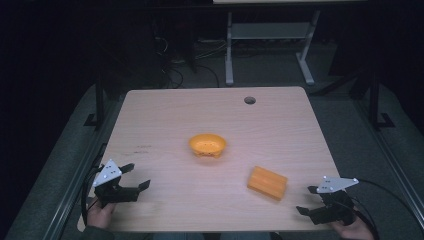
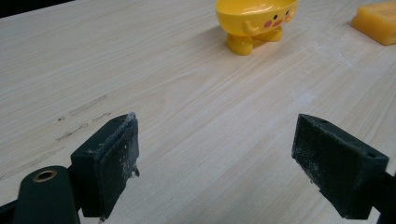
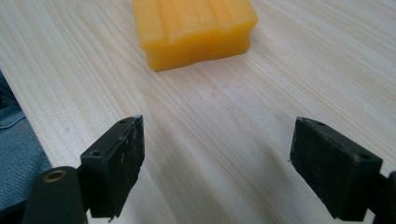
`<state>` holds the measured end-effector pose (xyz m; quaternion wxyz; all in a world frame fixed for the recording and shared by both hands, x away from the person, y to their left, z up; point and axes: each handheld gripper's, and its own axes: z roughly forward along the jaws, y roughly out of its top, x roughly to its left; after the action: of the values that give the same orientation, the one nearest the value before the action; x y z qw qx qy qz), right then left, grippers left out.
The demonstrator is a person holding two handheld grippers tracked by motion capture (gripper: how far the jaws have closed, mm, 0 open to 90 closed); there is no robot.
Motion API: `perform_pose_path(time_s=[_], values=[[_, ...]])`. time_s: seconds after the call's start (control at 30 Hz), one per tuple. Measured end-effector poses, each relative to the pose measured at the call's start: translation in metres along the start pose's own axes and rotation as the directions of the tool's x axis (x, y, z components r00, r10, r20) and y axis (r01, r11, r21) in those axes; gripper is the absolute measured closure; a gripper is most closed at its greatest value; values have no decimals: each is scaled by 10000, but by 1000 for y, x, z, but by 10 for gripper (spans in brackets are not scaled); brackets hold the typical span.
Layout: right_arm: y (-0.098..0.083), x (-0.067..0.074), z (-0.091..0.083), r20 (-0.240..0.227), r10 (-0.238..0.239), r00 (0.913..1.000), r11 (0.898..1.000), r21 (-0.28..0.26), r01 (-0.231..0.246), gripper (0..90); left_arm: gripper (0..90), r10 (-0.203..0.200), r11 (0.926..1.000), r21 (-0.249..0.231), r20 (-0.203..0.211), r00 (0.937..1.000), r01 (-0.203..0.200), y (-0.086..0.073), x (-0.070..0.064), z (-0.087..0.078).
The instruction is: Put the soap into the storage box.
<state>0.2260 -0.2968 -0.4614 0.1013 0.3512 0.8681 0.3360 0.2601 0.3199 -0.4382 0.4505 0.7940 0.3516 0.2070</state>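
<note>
A small yellow bowl [image 1: 207, 145] with a cartoon face and feet [image 2: 254, 21] stands at the middle of the wooden table [image 1: 165, 115]. An orange soap-like block [image 1: 267, 183] lies to its right, nearer the front edge, and shows close ahead in the right gripper view [image 3: 194, 28]. My left gripper [image 1: 137, 176] rests at the front left, open, with bare table between its jaws [image 2: 215, 154]. My right gripper [image 1: 307, 200] sits at the front right, open, just short of the block [image 2: 378, 21], nothing between its jaws [image 3: 217, 163].
A round cable hole [image 1: 249, 100] is in the table's far side. Beyond the table stand white desk legs [image 1: 229, 50] and cables on a dark floor. Blue cloth [image 3: 18, 140] shows past the table's front edge.
</note>
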Motion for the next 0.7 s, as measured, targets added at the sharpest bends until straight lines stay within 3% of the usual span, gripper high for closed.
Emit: perform_pose_path(time_s=[0.17, 0.3, 0.7], values=[[2, 2, 1, -103, 5, 9999, 10000, 62, -5, 172, 143, -109, 9999, -54, -9, 9999, 109, 0, -1, -1], [6, 3, 2, -117, -233, 9997, 9996, 155, 235, 172, 143, 41, 10000, -65, 31, 10000, -41, 1, -2, -1], [36, 0, 6, -517, -589, 9969, 9959, 653, 622, 171, 143, 22, 9999, -114, 60, 10000, -21, 1, -1, -1]])
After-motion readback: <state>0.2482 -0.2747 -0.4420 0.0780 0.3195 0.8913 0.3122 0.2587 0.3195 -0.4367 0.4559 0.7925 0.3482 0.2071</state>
